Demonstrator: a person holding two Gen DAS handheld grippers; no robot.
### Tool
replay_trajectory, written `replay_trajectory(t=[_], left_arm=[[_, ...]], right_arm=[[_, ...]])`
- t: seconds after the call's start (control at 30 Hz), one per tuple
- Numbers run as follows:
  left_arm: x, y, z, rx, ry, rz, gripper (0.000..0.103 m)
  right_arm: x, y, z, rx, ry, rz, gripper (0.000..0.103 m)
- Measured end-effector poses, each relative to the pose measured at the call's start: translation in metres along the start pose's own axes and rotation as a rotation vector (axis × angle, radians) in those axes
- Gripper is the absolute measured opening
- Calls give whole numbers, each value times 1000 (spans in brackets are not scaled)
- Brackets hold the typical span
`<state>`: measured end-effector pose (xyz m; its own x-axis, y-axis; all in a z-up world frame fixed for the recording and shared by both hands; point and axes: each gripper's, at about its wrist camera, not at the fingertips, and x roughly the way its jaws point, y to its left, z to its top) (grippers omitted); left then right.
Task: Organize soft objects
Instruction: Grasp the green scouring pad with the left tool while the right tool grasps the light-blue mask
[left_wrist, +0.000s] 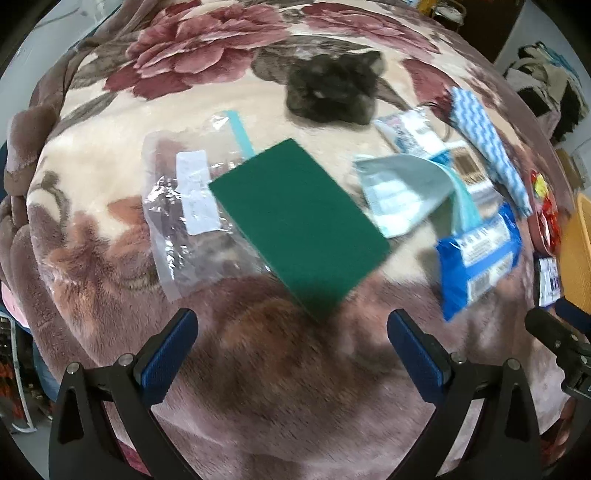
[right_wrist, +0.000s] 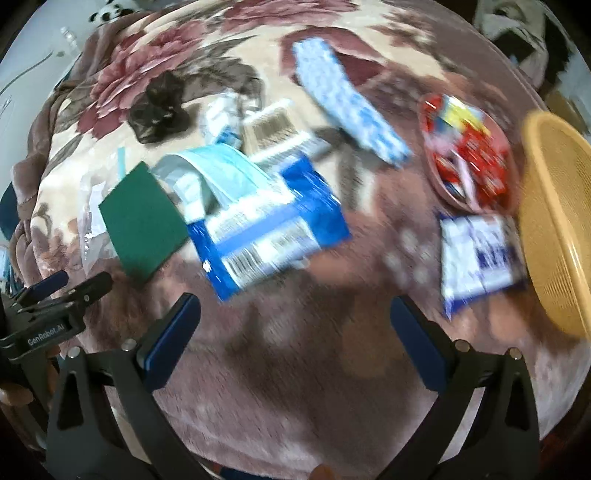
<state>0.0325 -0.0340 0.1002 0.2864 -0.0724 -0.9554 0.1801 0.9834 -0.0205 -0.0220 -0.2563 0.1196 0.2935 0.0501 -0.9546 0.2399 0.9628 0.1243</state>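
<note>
A green scouring pad (left_wrist: 299, 221) (right_wrist: 144, 225) lies on the floral blanket (left_wrist: 258, 369), overlapping a clear plastic bag (left_wrist: 188, 221). My left gripper (left_wrist: 291, 332) is open just short of the pad, with nothing between its fingers. A blue packet (left_wrist: 480, 254) (right_wrist: 269, 229), a pale face mask (left_wrist: 402, 192) (right_wrist: 221, 166), a blue-and-white patterned cloth (left_wrist: 487, 144) (right_wrist: 347, 99) and a dark fuzzy item (left_wrist: 332, 88) (right_wrist: 155, 107) lie scattered. My right gripper (right_wrist: 295, 321) is open above bare blanket, just short of the blue packet. The right wrist view is motion-blurred.
A yellow mesh basket (right_wrist: 557, 221) (left_wrist: 576, 254) stands at the right. A pink bowl (right_wrist: 465, 147) holds red wrappers; a white-and-blue pack (right_wrist: 480, 254) lies beside the basket. The left gripper (right_wrist: 55, 299) shows at the right wrist view's left edge.
</note>
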Motion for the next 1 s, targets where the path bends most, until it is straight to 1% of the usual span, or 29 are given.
replay_trajectory(t=[0.17,0.3,0.33,0.37,0.4,0.43,0.5,0.53,0.57,0.67,0.77,0.83,0.93,1.0], left_arm=[[11,34,4,-89,6,-4,103],[16,57,9,-147,1,-14,103],[16,59,10,-151,-1,-18,102],[16,61,12,-151,-4,-25,102],[17,61,13,-150,-7,-30,102],[18,60,14,-149,-7,-36,102],[21,56,18,-144,-3,-56,102],[23,53,20,-141,-1,-63,102],[24,48,21,-138,2,-67,102],[30,38,24,-136,15,-76,102],[35,25,27,-156,34,-70,102],[39,16,29,-175,44,-51,102],[48,-1,37,-210,69,-10,102],[53,-11,42,-231,77,45,102]], right_arm=[[19,34,35,-107,-36,19,103],[44,59,61,-202,-43,-20,101],[52,63,67,-219,-35,-28,98],[58,65,71,-230,-24,-32,90],[63,67,73,-238,-12,-37,87],[68,68,75,-245,4,-40,82],[78,70,78,-255,33,-35,64],[78,69,79,-259,37,-23,38],[76,69,79,-262,30,-3,17],[55,65,78,-251,-36,52,15],[30,52,77,-201,-97,98,15],[15,43,76,-176,-132,111,15],[3,34,77,-152,-154,134,15],[-1,30,73,-143,-162,146,16]])
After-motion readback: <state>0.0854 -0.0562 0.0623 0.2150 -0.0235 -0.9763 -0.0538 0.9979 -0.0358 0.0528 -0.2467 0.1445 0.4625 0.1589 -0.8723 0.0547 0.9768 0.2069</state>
